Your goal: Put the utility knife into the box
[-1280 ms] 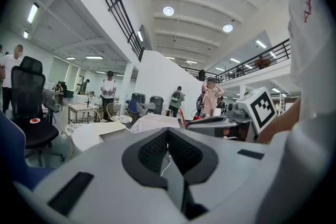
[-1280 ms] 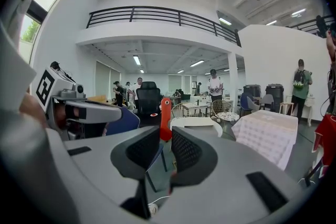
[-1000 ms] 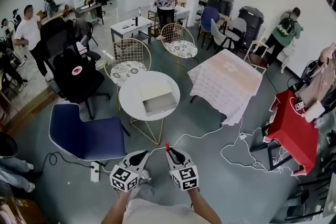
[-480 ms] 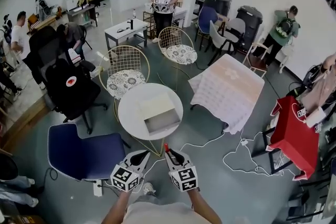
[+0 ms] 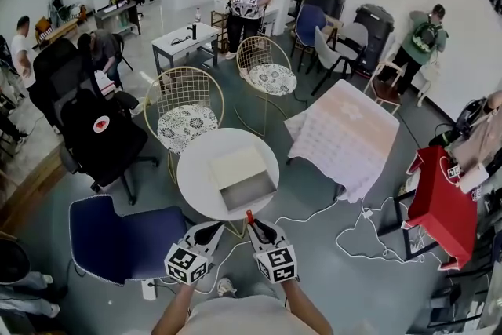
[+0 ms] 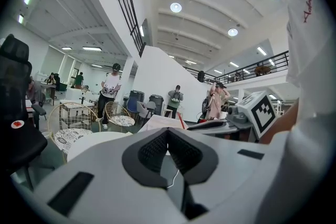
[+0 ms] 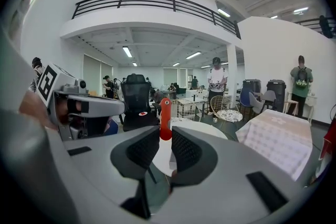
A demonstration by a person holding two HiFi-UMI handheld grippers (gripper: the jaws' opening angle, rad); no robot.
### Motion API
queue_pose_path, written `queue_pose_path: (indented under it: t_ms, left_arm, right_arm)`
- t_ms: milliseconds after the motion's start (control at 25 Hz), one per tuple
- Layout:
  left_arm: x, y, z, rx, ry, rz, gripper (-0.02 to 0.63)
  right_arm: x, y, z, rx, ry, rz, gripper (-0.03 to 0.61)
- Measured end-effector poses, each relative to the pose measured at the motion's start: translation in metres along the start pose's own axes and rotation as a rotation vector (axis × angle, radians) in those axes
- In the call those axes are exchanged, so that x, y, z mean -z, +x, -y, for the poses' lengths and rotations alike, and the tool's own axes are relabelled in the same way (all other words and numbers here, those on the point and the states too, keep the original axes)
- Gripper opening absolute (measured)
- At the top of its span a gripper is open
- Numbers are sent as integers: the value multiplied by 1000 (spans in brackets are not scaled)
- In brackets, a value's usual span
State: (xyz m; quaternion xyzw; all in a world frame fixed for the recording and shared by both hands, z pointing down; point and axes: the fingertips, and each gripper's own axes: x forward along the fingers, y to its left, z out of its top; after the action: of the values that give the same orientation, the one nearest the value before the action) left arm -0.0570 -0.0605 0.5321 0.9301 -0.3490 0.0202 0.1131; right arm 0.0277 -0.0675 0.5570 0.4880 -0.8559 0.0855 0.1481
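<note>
**One knife [image 7: 164,115] in the right claw [image 7: 165,136], box [image 5: 245,183] not yet reached**

1. Right claw: its jaws are standing partly apart and pressing on the red knife. The knife's rounded end is sticking out ahead of the pads.
2. Left claw [image 6: 168,134]: its pads are meeting at the tips with nothing between them. It is riding just beside the right claw.
3. Progress, as judged: the pick-up is done. The carry to the box and the release into it are remaining.
4. Box: it is sitting open on the round white table [image 5: 196,176], its grey tray facing the person. The tray is looking empty. Both claws are hanging short of the table's near rim, above the floor.
5. Path: nothing is standing between the claws and the box. A white cable [image 5: 314,209] is trailing across the floor under the table's near edge and may be a trip risk.
6. Surroundings:
   - A blue chair [image 5: 118,227] is sitting to the left, near the table.
   - A wire chair [image 5: 184,102] is standing just behind the table.
   - A black chair [image 5: 98,133] is standing further left.
   - A clothed table [image 5: 345,133] and a red table [image 5: 443,200] are standing to the right.
   - Several people are standing or sitting well apart at the back.
</note>
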Motion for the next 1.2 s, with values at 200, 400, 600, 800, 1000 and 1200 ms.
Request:
queue_pose_path:
  t_ms: [200, 400, 600, 800, 1000, 1200]
  left_arm:
    - [7, 13, -12, -10, 5, -34, 11]
    - [7, 26, -22, -17, -3, -41, 11]
    - [6, 45, -44, -43, -20, -50, 11]
    - [-6, 79, -72, -65, -26, -42, 11]
    - [-17, 111, -99, -75, -19, -35, 11]
    - [-26, 133, -122, -91, -16, -30, 11]
  right_arm:
    - [4, 13, 13, 10, 22, -14, 80]
    - [5, 32, 30, 15, 45, -29, 80]
    - [0, 58, 48, -13, 45, -35, 80]
    - [-13, 92, 76, -37, 33, -35, 80]
    - [-29, 127, 102, -54, 21, -22, 80]
    - [-41, 157, 123, -67, 22, -17, 80]
